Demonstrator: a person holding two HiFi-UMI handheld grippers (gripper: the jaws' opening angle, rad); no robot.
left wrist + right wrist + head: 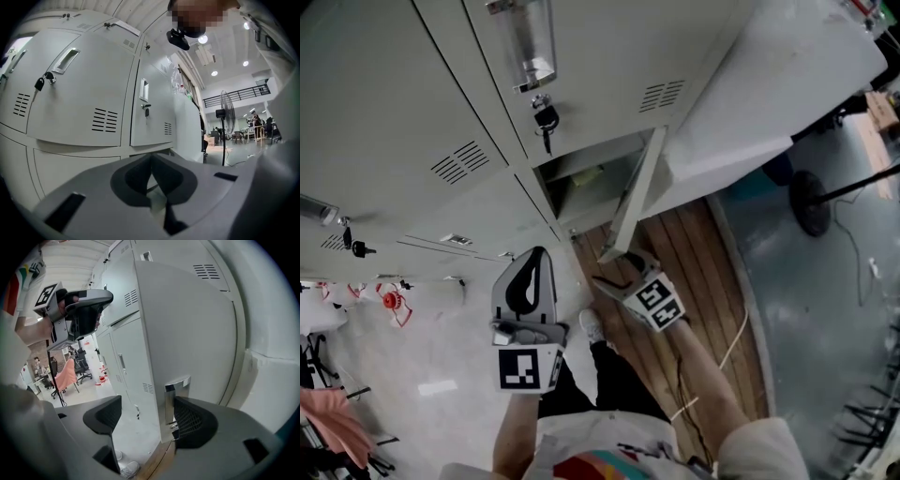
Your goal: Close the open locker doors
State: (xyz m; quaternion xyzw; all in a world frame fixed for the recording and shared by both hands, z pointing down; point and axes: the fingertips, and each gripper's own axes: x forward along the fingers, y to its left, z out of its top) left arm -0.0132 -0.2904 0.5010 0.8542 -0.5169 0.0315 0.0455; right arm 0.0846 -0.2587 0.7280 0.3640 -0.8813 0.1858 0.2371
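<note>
Straddling the free edge of the one open pale-grey metal locker door, the right gripper is holding its jaws apart, clamping nothing. The door's chrome recessed handle is sitting just beside the right-hand jaw; contact cannot be told. The left gripper is hanging well apart from that door, to its left, jaws pressed together on nothing and facing closed locker fronts. The door is standing out from a lower compartment over a brown wooden plank floor strip. Count in the head view: one open door, two grippers, and two black key bunches dangling from locks.
</note>
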